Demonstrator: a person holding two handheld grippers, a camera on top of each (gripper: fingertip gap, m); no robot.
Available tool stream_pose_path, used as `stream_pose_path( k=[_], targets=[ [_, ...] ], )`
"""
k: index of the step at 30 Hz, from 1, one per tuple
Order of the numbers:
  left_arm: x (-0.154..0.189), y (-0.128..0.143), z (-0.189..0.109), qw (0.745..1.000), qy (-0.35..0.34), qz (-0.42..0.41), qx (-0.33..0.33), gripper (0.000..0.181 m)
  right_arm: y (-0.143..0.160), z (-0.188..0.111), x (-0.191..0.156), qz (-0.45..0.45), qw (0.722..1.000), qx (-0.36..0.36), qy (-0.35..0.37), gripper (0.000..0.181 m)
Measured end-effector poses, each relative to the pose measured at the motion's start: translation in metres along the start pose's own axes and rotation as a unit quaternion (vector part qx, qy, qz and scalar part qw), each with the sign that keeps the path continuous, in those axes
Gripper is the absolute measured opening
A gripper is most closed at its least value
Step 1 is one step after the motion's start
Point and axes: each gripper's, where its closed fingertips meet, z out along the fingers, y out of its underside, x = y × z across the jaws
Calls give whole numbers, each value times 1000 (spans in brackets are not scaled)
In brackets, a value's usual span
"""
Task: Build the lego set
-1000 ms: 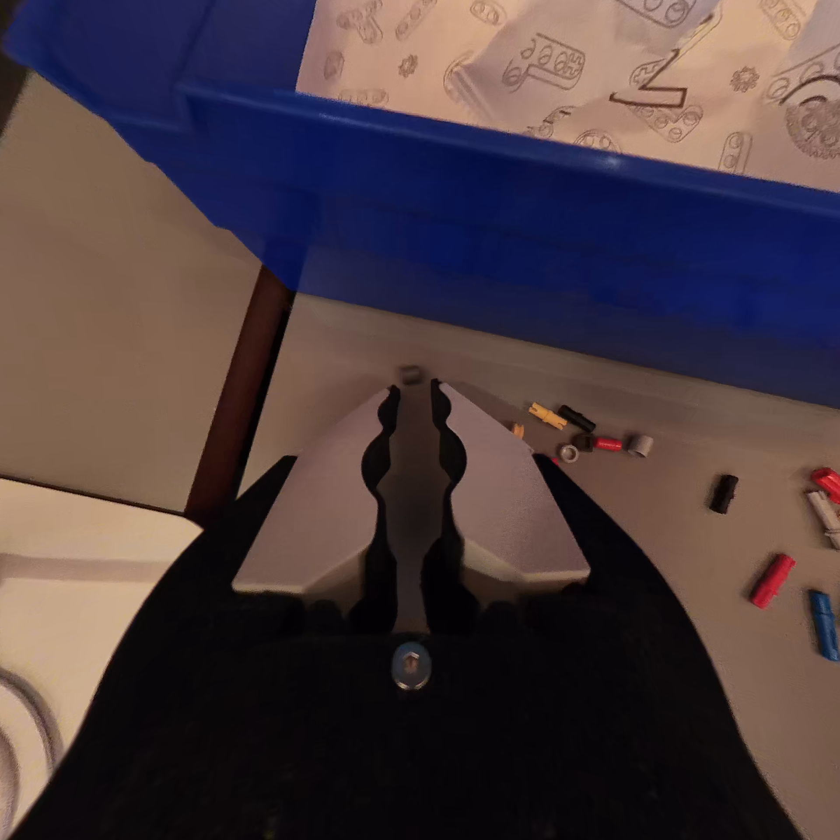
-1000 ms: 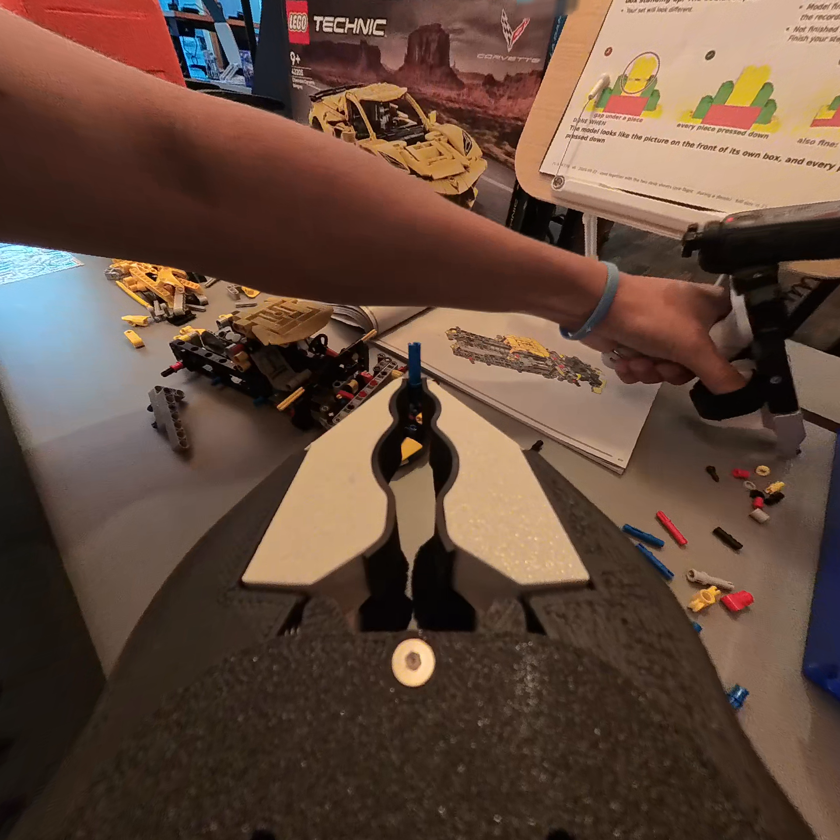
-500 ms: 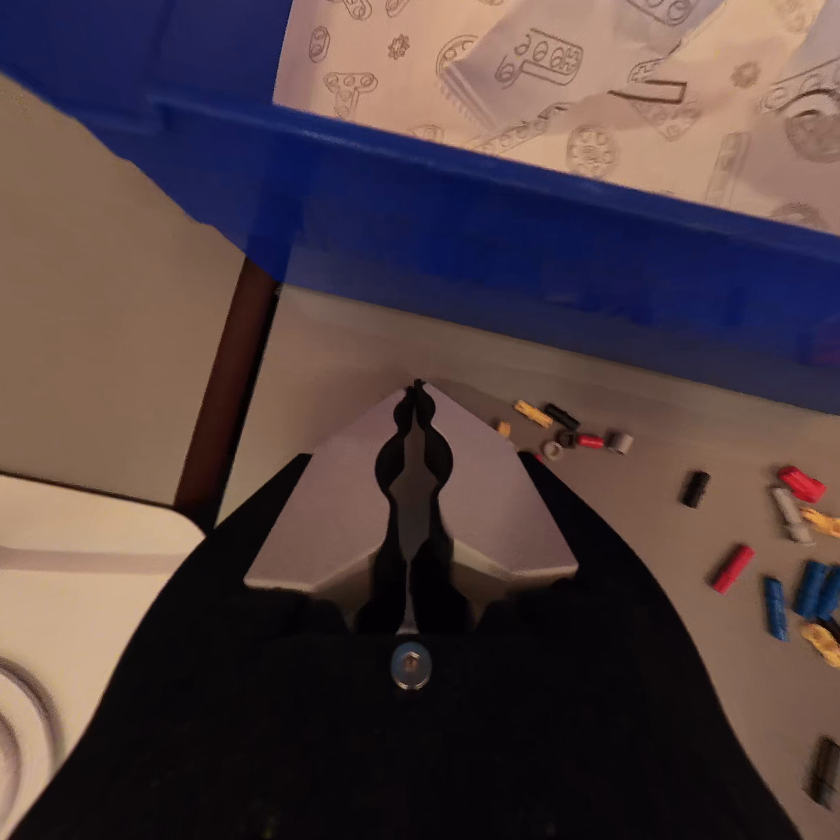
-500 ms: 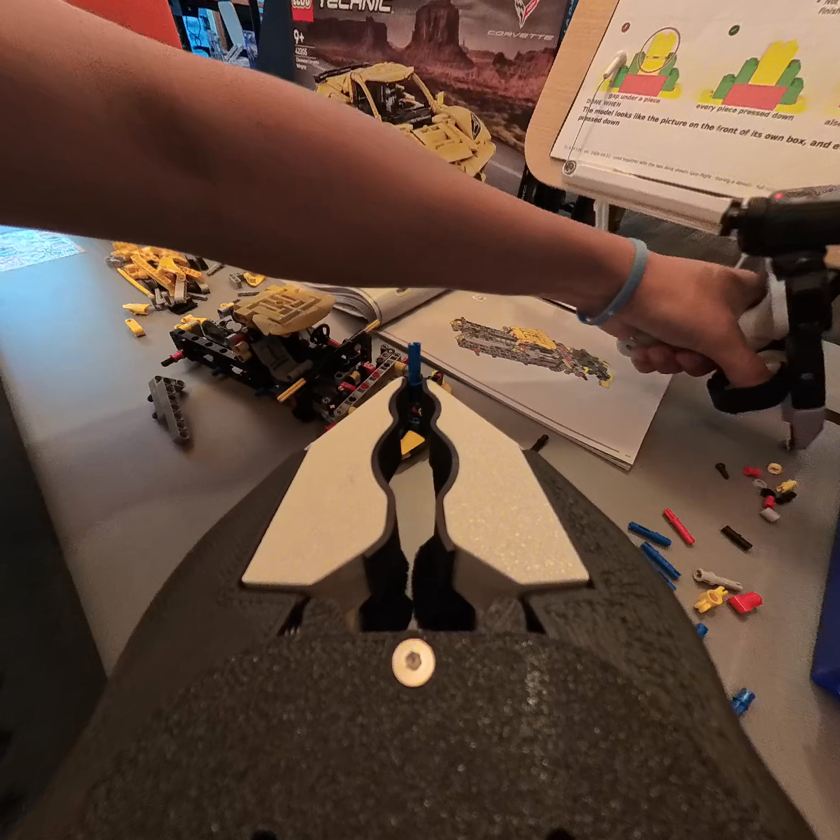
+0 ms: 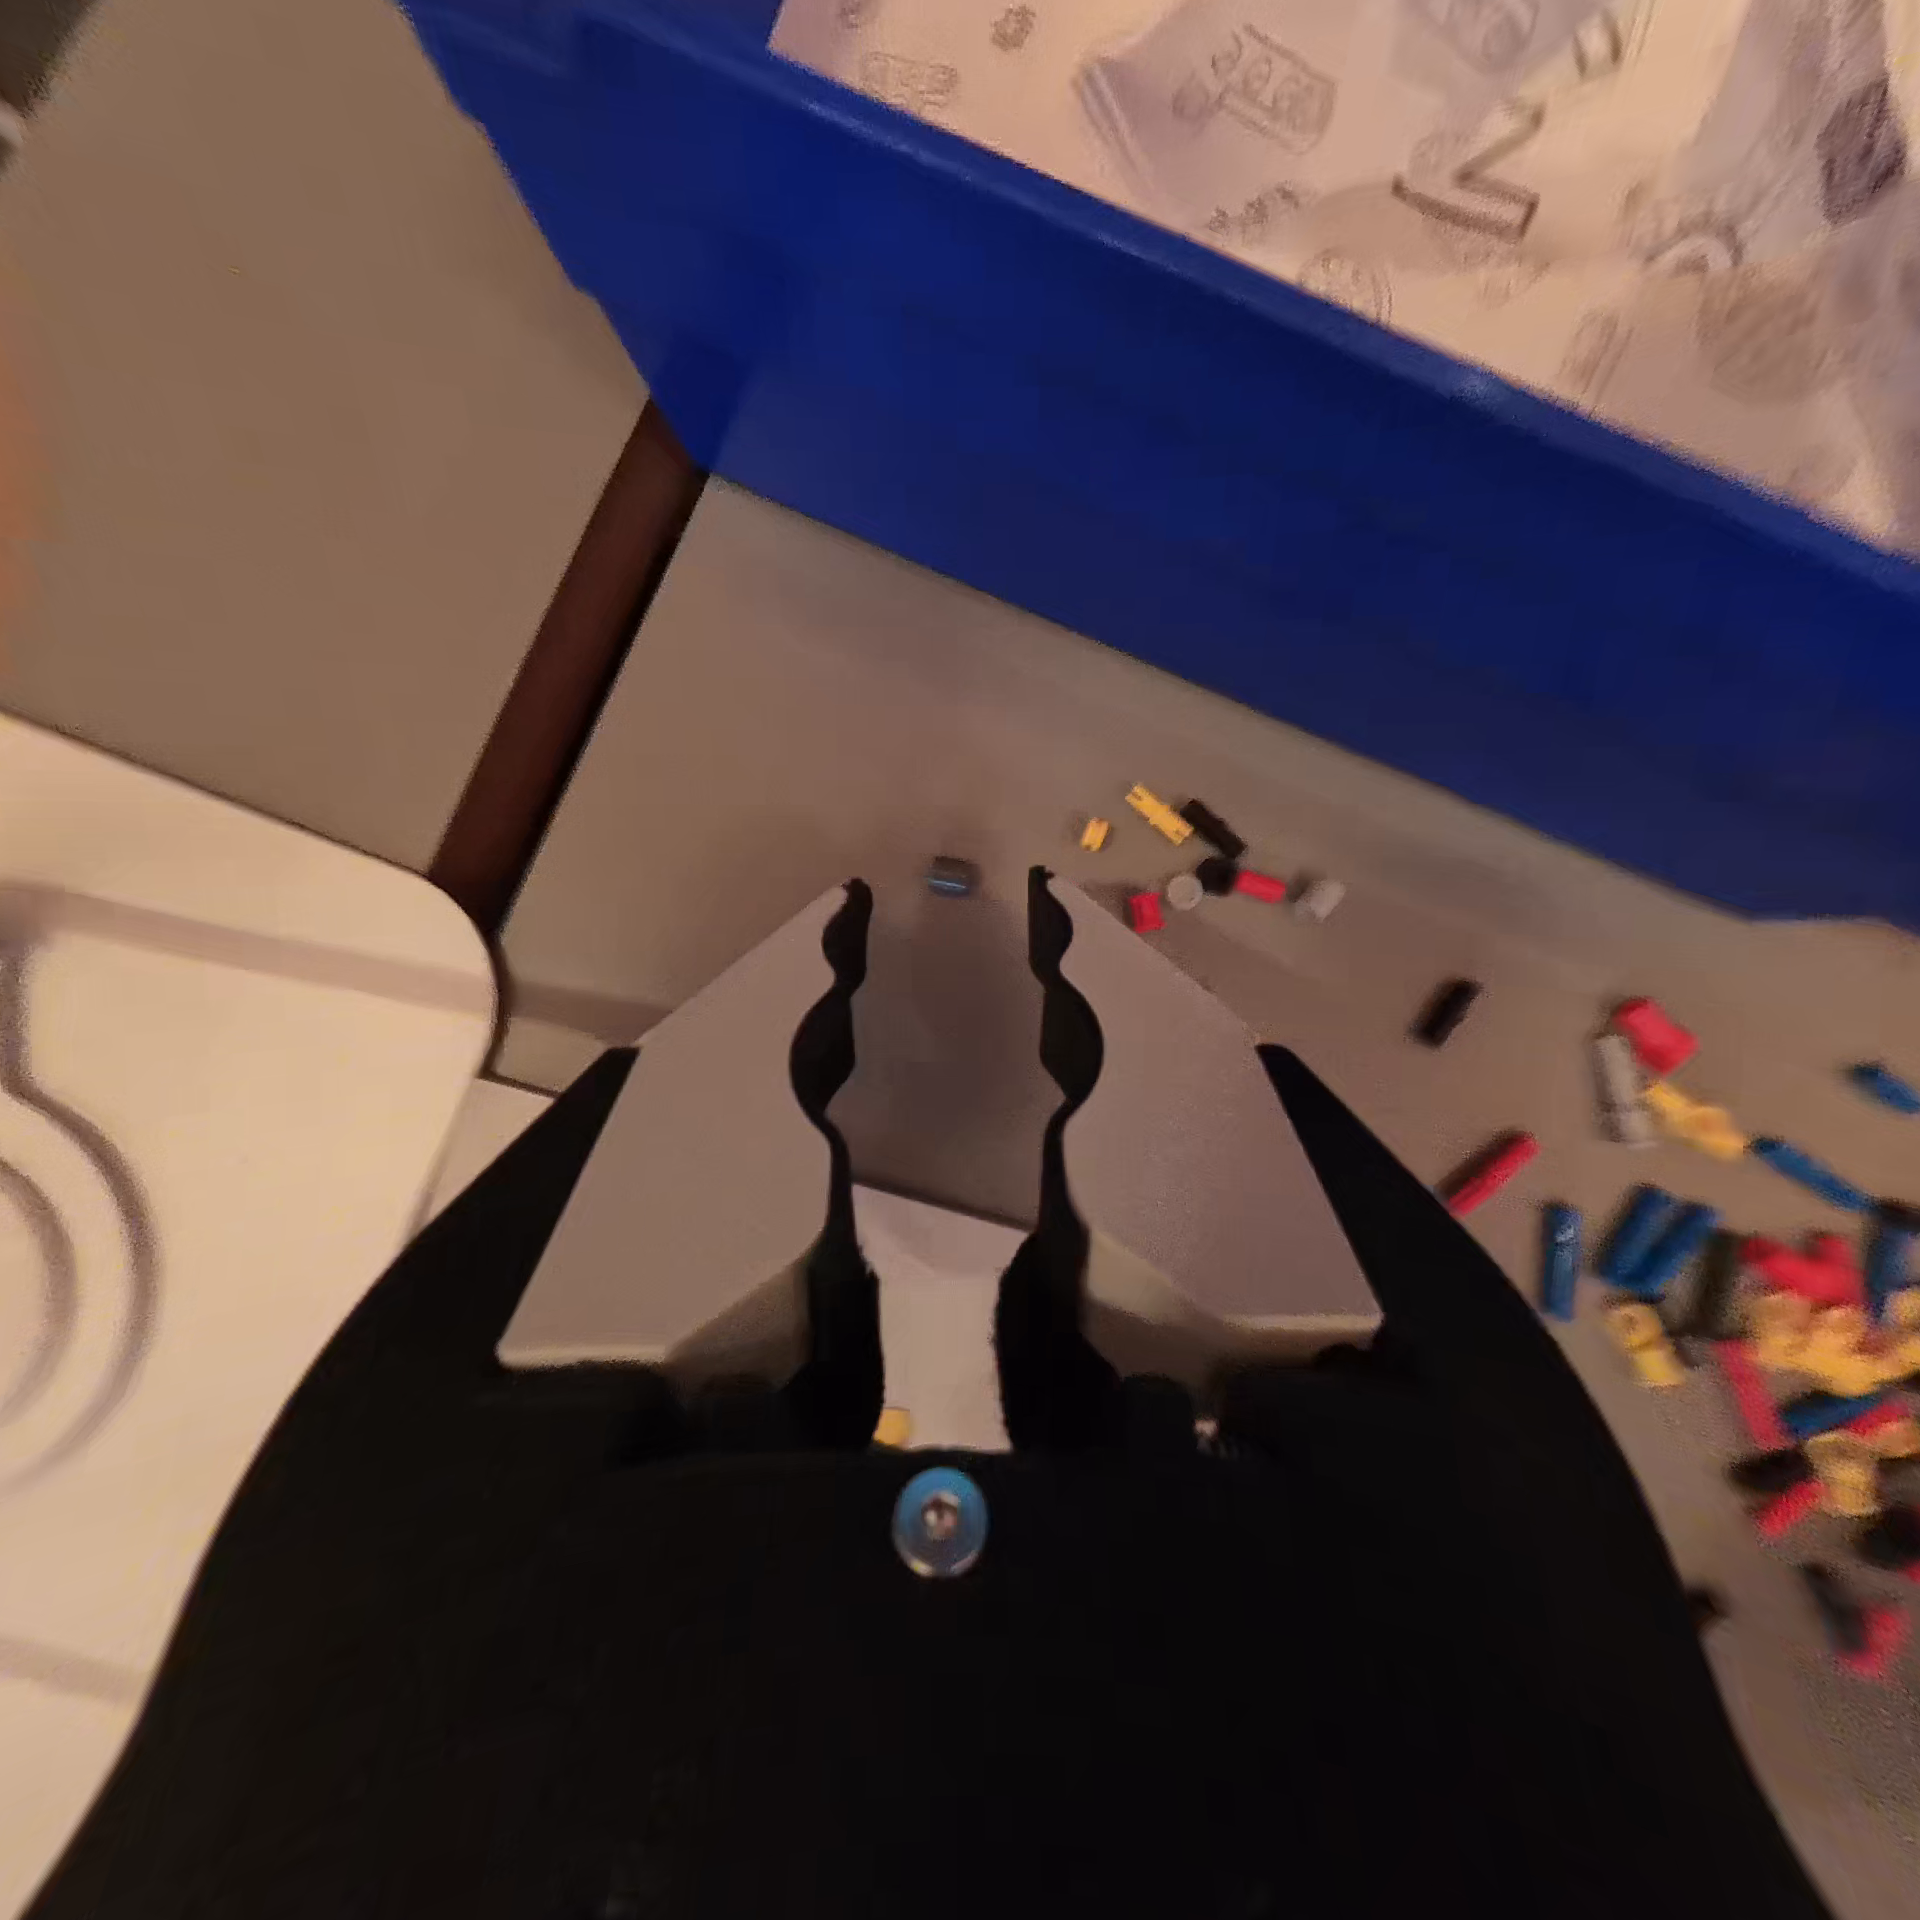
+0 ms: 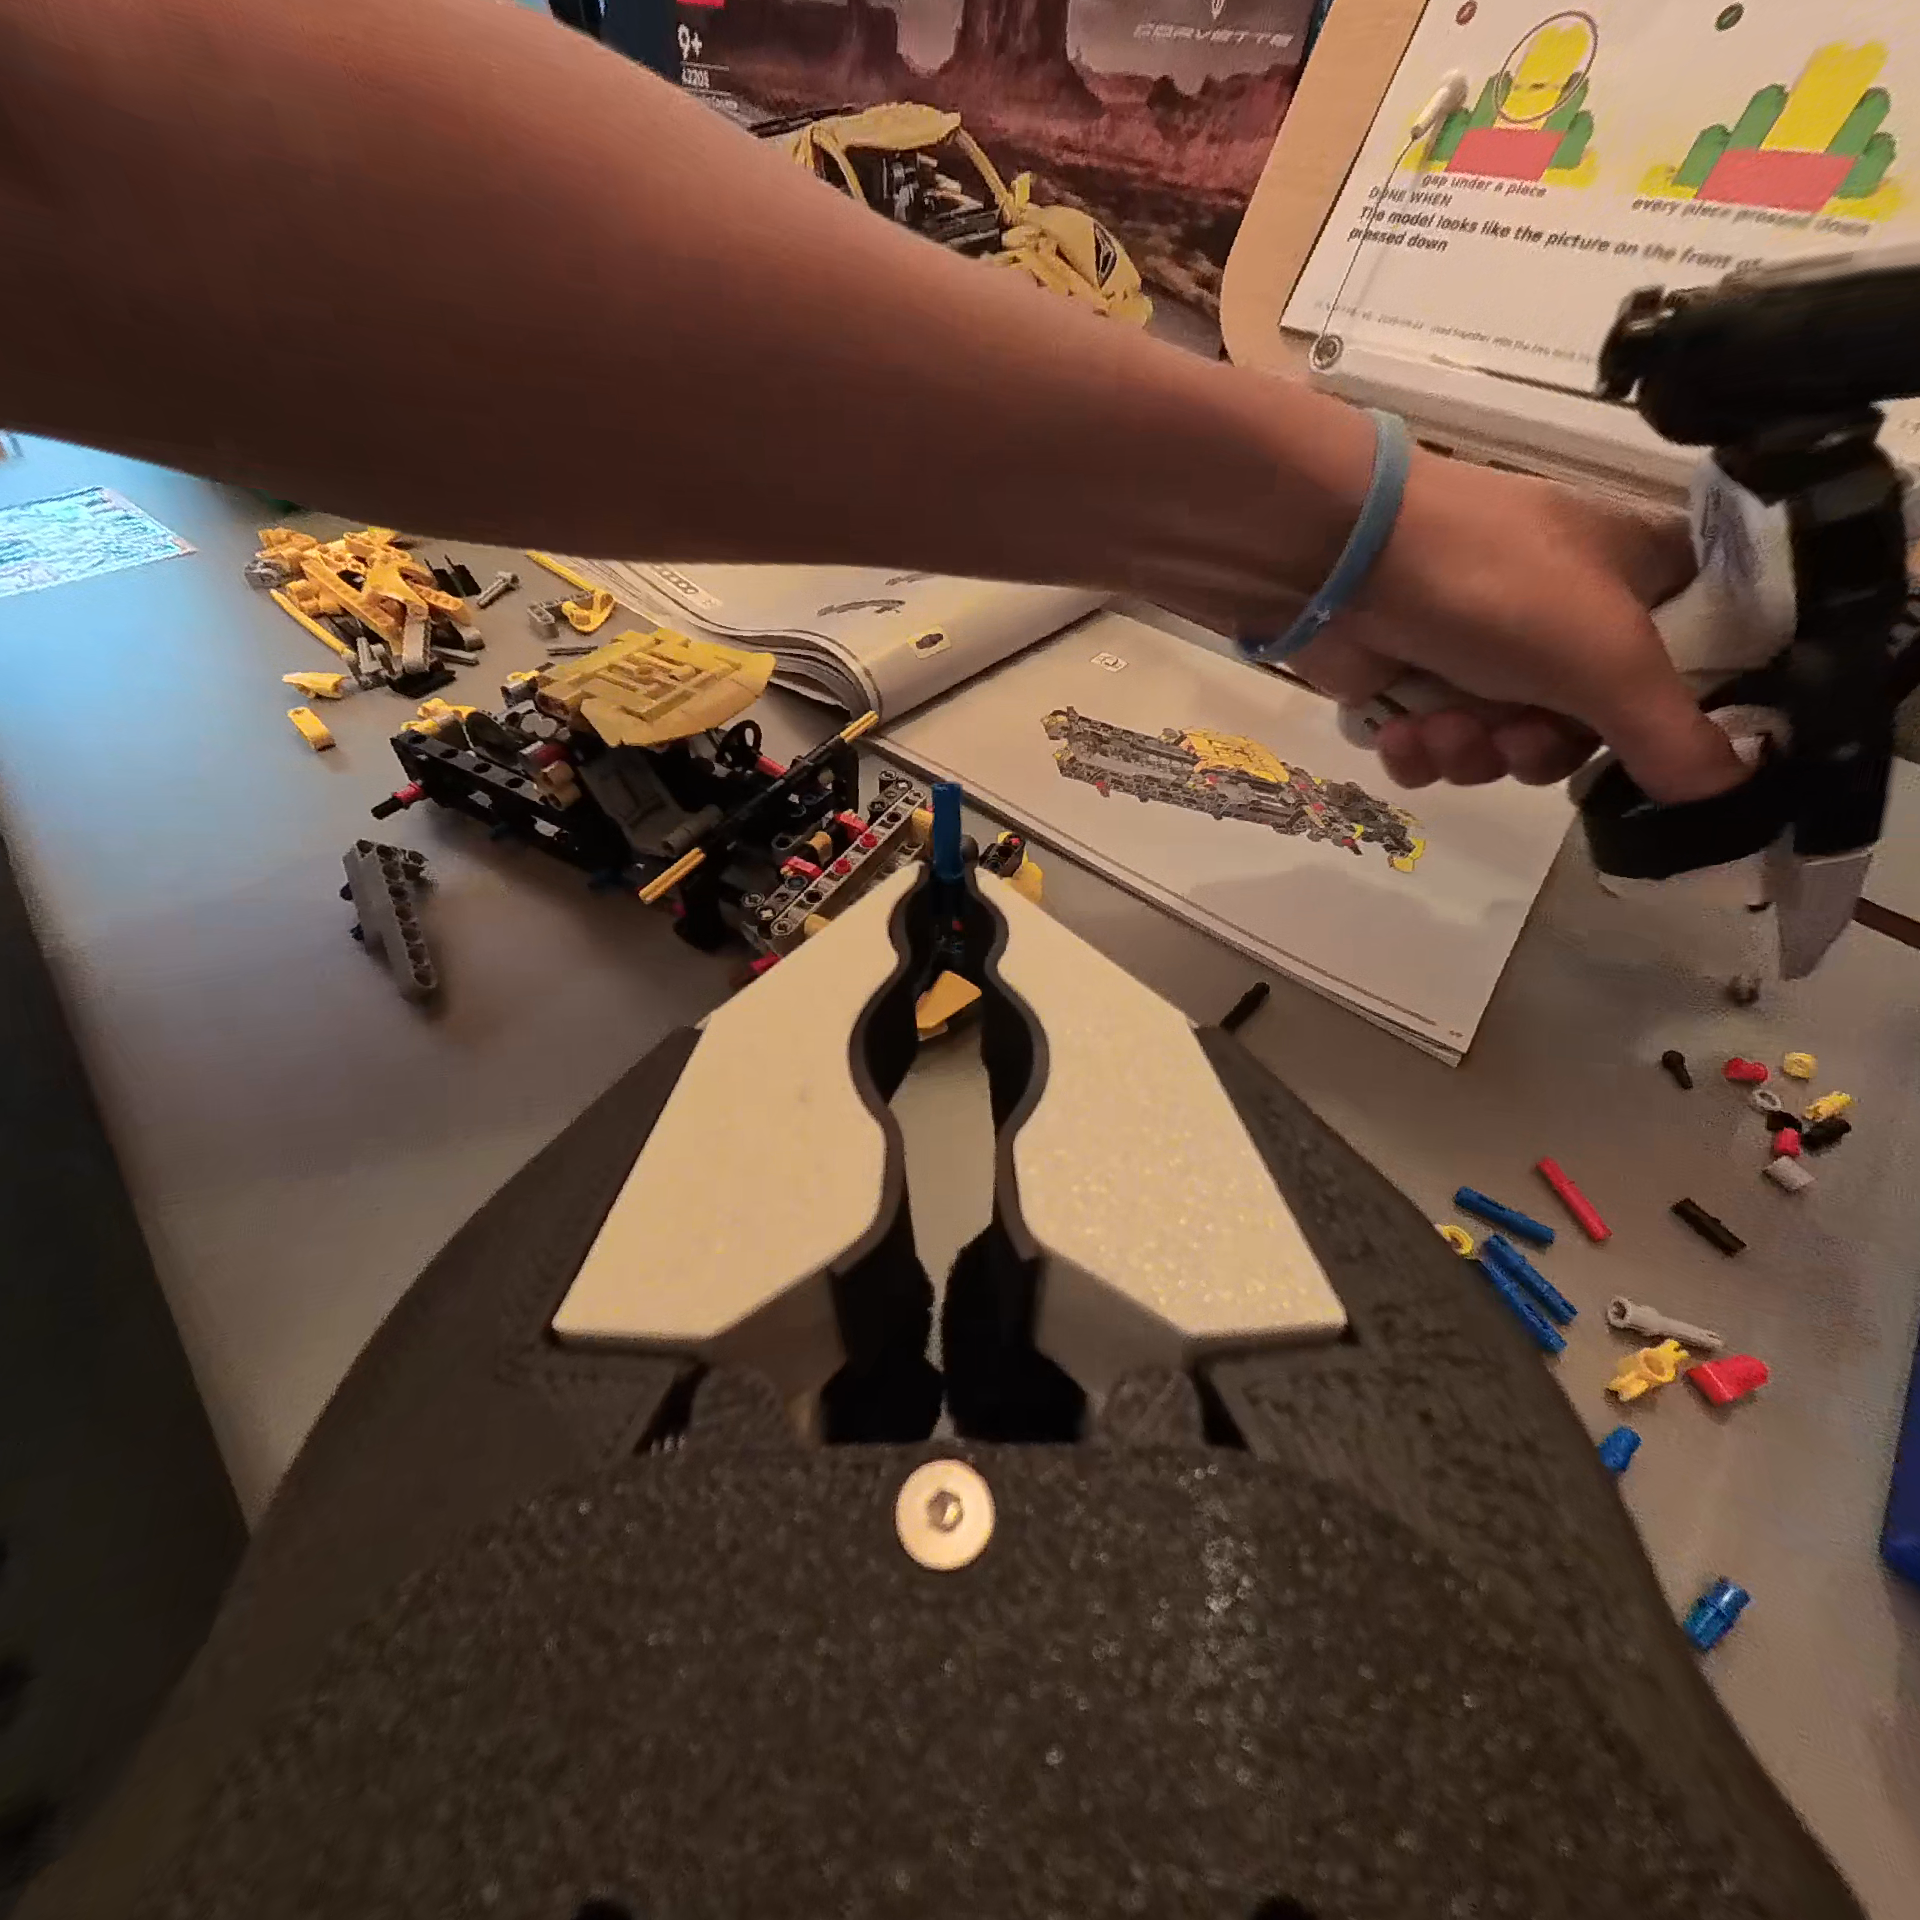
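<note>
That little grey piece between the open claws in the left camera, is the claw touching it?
Apart. The left wrist view shows the left gripper open, with bare table on both sides of the small grey piece lying just beyond its tips.

Bare counter (image 5: 831, 748) ahead of left tongs (image 5: 943, 896); blue bin (image 5: 1195, 436) walls far side, loose pins (image 5: 1205, 883) crowd right. Forearm (image 6: 727, 343) spans above chassis (image 6: 644, 790), booklet (image 6: 1195, 790)

Left gripper (image 5: 943, 891) reopened after closing, small grey piece (image 5: 950, 876) ahead
</note>
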Motion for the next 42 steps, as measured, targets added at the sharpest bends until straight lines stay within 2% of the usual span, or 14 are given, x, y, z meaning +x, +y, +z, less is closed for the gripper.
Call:
stream_pose_path(
  k=[2,4,8,15,20,26,29,32,33,36,38,40,42],
  targets=[
    [2,5,0,998,9,62,-6,31,0,0,0,4,1000,0,-3,2],
    [2,10,-3,996,23,88,-8,31,-1,0,0,8,1000,2,-7,2],
    [2,9,-4,994,57,92,0,30,1,4,-3,0,1000,-7,-13,3],
    [-5,7,15,992,74,101,-11,30,1,3,-3,9,1000,-6,-20,2],
    [-6,9,23,990,73,118,-18,7,2,4,-6,3,1000,-12,-24,2],
    [11,10,17,988,94,124,-5,7,2,3,-6,0,1000,-12,-23,2],
    [42,16,-20,987,135,86,17,7,0,-2,6,16,1000,-3,-5,3],
    [76,41,-87,988,145,36,35,7,-11,-15,30,55,997,38,32,2],
    [83,56,-114,991,128,18,38,7,-16,-22,38,68,995,56,47,3],
    [109,119,-190,997,49,41,50,7,-19,-29,51,93,990,75,68,3],
    [131,168,-220,995,-12,92,38,7,-18,-23,44,77,993,63,63,3],
    [140,202,-238,979,-107,168,36,7,-17,-16,36,37,996,45,65,3],
    [140,225,-250,944,-221,244,18,7,-14,-11,30,12,997,32,63,3]
  ],
)
